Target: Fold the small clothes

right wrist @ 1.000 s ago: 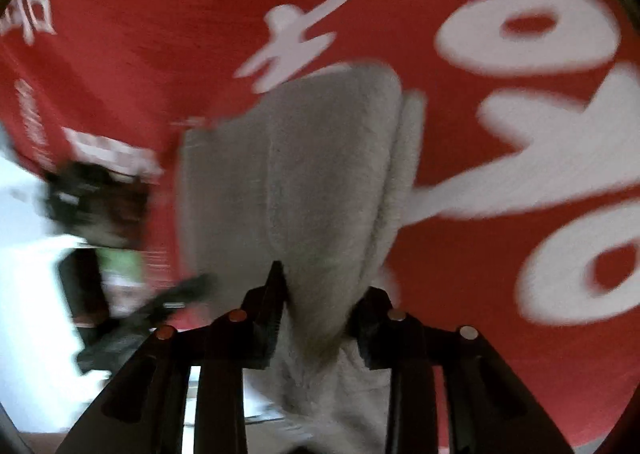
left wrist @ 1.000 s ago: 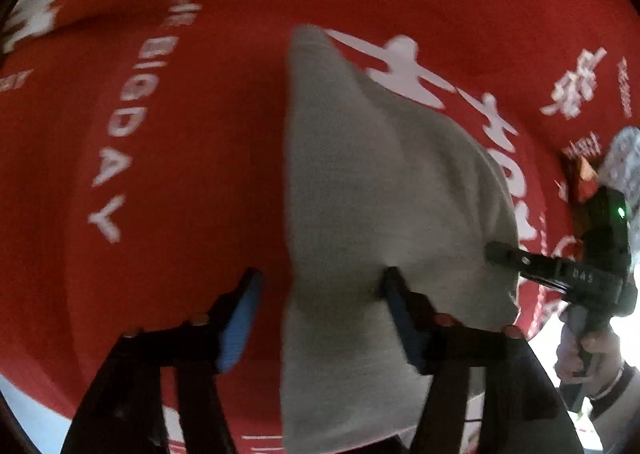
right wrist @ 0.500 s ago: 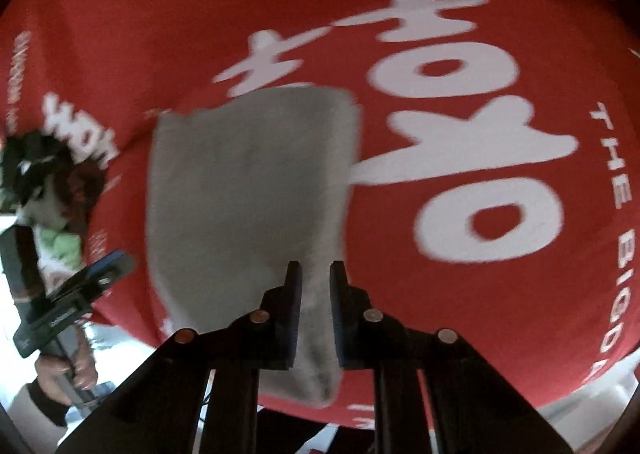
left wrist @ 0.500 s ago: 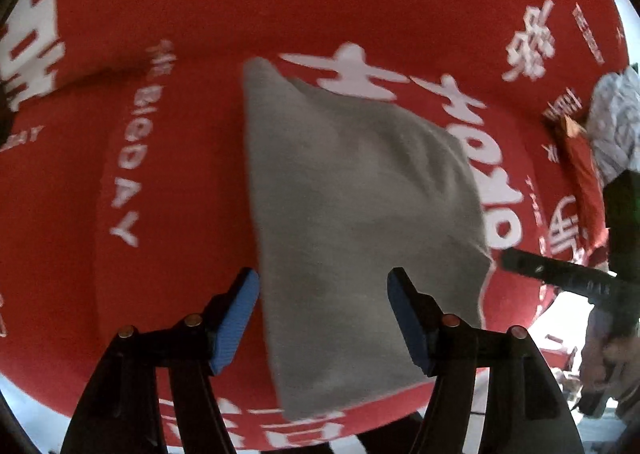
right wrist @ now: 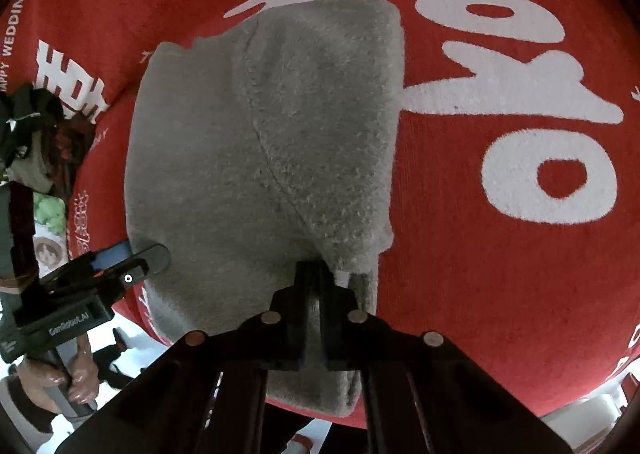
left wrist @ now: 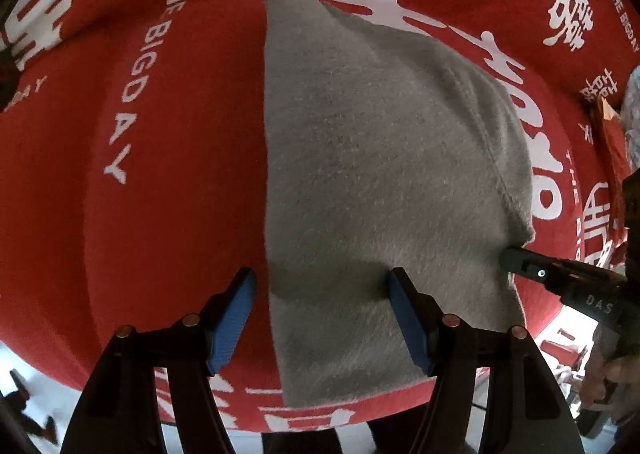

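Note:
A grey fleece garment (left wrist: 380, 174) lies folded on the red cloth; it also shows in the right wrist view (right wrist: 272, 142). My left gripper (left wrist: 320, 302) is open, its blue pads (left wrist: 232, 318) spread over the garment's near left edge, nothing between them. It also shows in the right wrist view (right wrist: 132, 258) at the garment's left edge. My right gripper (right wrist: 314, 282) is shut, its fingers pressed together at the garment's near right part, over a folded flap; whether cloth is pinched I cannot tell. Its tip also shows in the left wrist view (left wrist: 516, 258) against the garment's right edge.
The red cloth (right wrist: 500, 214) with large white lettering covers the table. A pile of other clothes (right wrist: 36, 134) lies at the far left in the right wrist view. Grey patterned fabric (left wrist: 632, 110) lies at the right edge in the left wrist view. The table's near edge (left wrist: 360, 426) is close.
The right gripper let go of the lifted garment and shut. The garment now lies flat. Both grippers rose, then came down to its near edge again.

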Demonstrator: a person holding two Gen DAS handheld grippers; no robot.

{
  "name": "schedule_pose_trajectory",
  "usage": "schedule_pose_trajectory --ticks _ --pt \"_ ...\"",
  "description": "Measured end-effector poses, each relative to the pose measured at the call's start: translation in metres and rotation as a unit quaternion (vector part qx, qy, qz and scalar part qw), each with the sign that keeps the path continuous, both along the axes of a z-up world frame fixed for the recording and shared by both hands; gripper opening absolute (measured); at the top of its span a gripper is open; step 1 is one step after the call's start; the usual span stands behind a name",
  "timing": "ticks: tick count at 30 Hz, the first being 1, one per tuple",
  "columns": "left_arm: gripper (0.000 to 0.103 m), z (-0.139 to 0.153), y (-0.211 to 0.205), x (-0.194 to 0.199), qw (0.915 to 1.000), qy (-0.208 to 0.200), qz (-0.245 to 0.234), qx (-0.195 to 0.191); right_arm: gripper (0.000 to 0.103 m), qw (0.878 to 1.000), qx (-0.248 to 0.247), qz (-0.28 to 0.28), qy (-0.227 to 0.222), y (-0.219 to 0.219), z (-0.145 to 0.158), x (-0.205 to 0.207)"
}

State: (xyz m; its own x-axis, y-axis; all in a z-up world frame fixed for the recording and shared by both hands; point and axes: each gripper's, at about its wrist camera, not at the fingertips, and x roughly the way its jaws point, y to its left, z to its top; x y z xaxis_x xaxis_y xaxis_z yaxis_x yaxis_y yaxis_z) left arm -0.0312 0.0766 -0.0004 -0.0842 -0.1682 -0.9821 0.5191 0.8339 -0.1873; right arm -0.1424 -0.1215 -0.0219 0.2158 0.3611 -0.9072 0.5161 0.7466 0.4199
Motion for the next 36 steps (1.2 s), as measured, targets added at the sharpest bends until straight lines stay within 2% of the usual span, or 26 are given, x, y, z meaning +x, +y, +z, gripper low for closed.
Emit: schedule_pose_trajectory --ticks 2,4,5,8,12,15,16,18,19,21,23,27,32,36 --pt "0.068 0.007 0.001 -0.003 1.0 -0.004 -0.003 0.004 0.003 1.0 0.002 -0.004 0.009 -0.001 0.003 -0.007" --pt "0.068 0.015 0.001 -0.005 1.0 -0.007 -0.006 0.005 0.009 1.0 -0.007 -0.009 0.029 -0.003 0.006 -0.015" --pt "0.068 0.019 0.0 -0.006 0.9999 -0.011 -0.007 0.007 0.009 0.999 -0.002 -0.014 0.034 -0.005 0.007 -0.02" --pt "0.071 0.032 -0.002 -0.008 0.9998 -0.014 -0.013 0.005 0.009 0.999 0.03 -0.034 0.029 -0.009 0.016 -0.036" --pt "0.071 0.05 -0.004 -0.012 0.9995 -0.02 -0.021 0.011 0.009 0.999 0.022 -0.032 0.029 -0.004 0.036 -0.044" --pt "0.071 0.064 -0.001 -0.013 0.9995 -0.026 -0.009 0.011 0.01 0.998 0.025 -0.039 0.03 -0.002 0.05 -0.047" --pt "0.084 0.07 0.002 -0.013 0.9998 -0.02 0.0 0.001 0.01 0.998 0.026 -0.04 0.03 -0.001 0.054 -0.046" --pt "0.102 0.084 0.006 -0.012 0.9995 -0.015 0.021 -0.015 0.011 0.998 0.027 -0.041 0.028 0.003 0.063 -0.044" --pt "0.102 0.09 0.005 -0.012 0.9993 -0.02 0.025 -0.019 0.011 0.999 0.026 -0.041 0.025 0.005 0.069 -0.041" --pt "0.102 0.101 0.005 -0.012 0.9992 -0.023 0.026 -0.023 0.022 0.999 0.022 -0.041 0.02 0.01 0.079 -0.036" --pt "0.102 0.111 0.004 -0.01 0.999 -0.034 0.024 -0.011 0.048 0.999 0.015 -0.042 0.016 0.013 0.091 -0.032" --pt "0.102 0.13 0.002 -0.008 0.9973 -0.072 0.012 0.011 0.059 0.999 -0.011 -0.038 0.018 0.018 0.113 -0.023" --pt "0.102 0.157 0.007 0.0 0.9935 -0.11 0.026 0.013 0.075 0.994 -0.102 -0.016 0.028 0.026 0.146 -0.013" --pt "0.102 0.168 0.011 0.006 0.9961 -0.08 0.035 -0.009 0.079 0.988 -0.15 -0.007 0.032 0.029 0.165 -0.01"
